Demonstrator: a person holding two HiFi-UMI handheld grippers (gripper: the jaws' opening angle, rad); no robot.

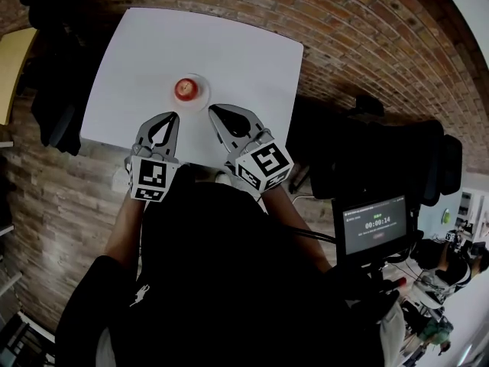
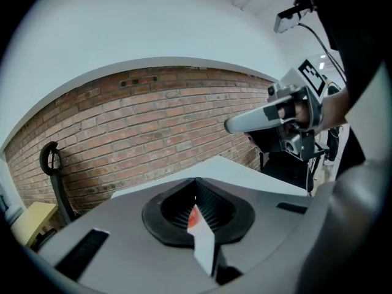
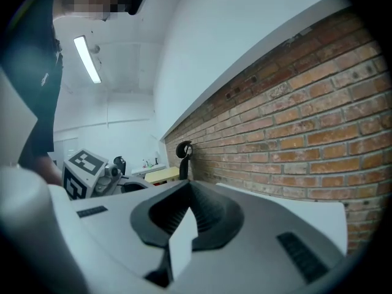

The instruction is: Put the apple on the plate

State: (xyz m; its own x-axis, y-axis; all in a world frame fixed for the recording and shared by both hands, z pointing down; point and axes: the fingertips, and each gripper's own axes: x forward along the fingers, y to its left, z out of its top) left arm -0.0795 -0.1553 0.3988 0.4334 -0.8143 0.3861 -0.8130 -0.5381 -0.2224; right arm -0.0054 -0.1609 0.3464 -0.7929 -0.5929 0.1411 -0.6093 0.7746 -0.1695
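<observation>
Resting on the plate [image 1: 201, 97], the apple [image 1: 184, 89] sits on the white table [image 1: 244, 52].
The left gripper [image 1: 173, 116] and right gripper [image 1: 212, 110] hover near it, jaws closed on nothing.

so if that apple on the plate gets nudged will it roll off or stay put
The apple looks round, so a nudge would probably set it rolling. The plate is only a little wider than it, so its rim may not catch it. It seems whole and firm, likely stiff in a grip.
</observation>
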